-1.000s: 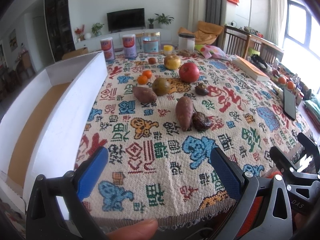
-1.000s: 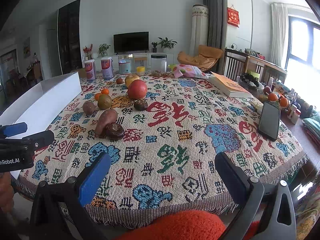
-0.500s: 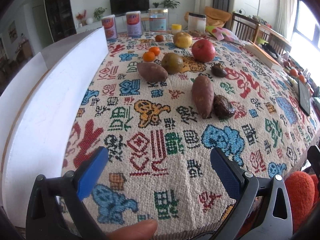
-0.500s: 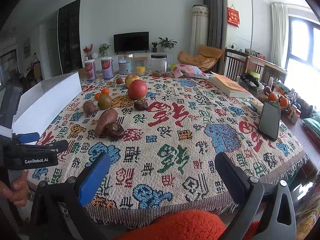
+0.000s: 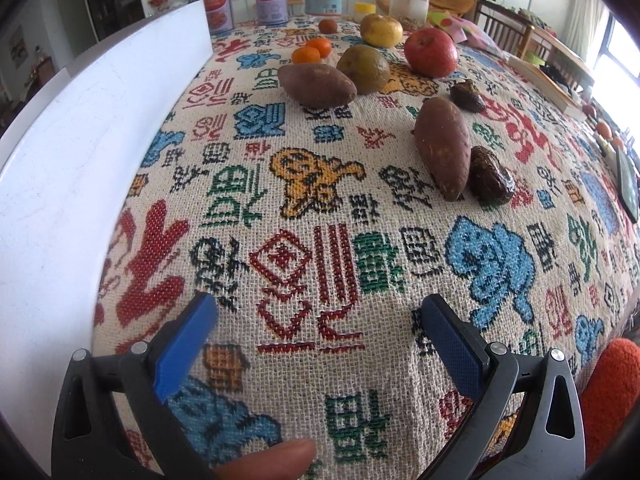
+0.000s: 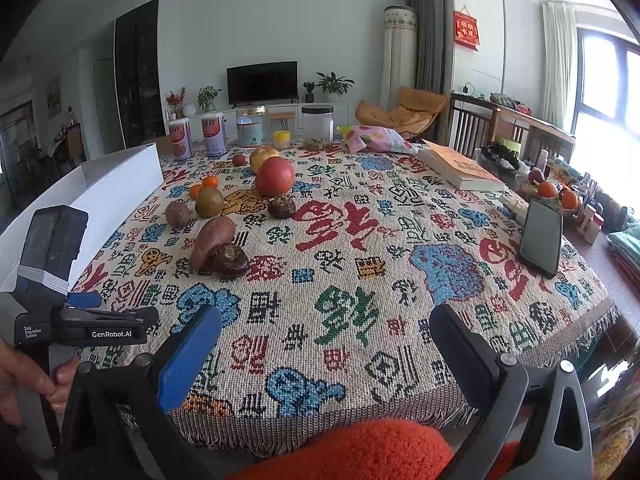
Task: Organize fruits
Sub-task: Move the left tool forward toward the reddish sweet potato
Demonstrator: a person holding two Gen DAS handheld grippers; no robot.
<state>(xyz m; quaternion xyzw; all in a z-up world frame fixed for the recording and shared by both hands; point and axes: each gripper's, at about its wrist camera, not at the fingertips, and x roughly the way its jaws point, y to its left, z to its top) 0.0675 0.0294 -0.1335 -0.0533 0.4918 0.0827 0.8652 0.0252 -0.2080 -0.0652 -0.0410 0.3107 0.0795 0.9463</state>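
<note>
Fruit and roots lie on the patterned tablecloth [image 5: 320,240]. A long sweet potato [image 5: 442,148] rests against a dark wrinkled fruit [image 5: 491,180]. Farther back sit a second sweet potato [image 5: 316,85], a green-brown round fruit [image 5: 363,69], a red apple [image 5: 430,52], a yellow fruit [image 5: 381,30] and two small oranges [image 5: 312,51]. My left gripper [image 5: 316,316] hangs open and empty over the cloth, short of the long sweet potato. My right gripper [image 6: 320,332] is open and empty at the table's near edge, with the left gripper's body [image 6: 80,320] at its left.
A white cardboard box [image 5: 80,152] stands along the table's left side. Cans [image 6: 196,136] and jars [image 6: 318,122] line the far edge. A book [image 6: 460,168] and a phone [image 6: 542,236] lie on the right. An orange knitted sleeve [image 6: 360,448] shows at the bottom.
My left gripper has moved forward and lower over the cloth, closer to the long sweet potato. The right gripper has stayed where it was.
</note>
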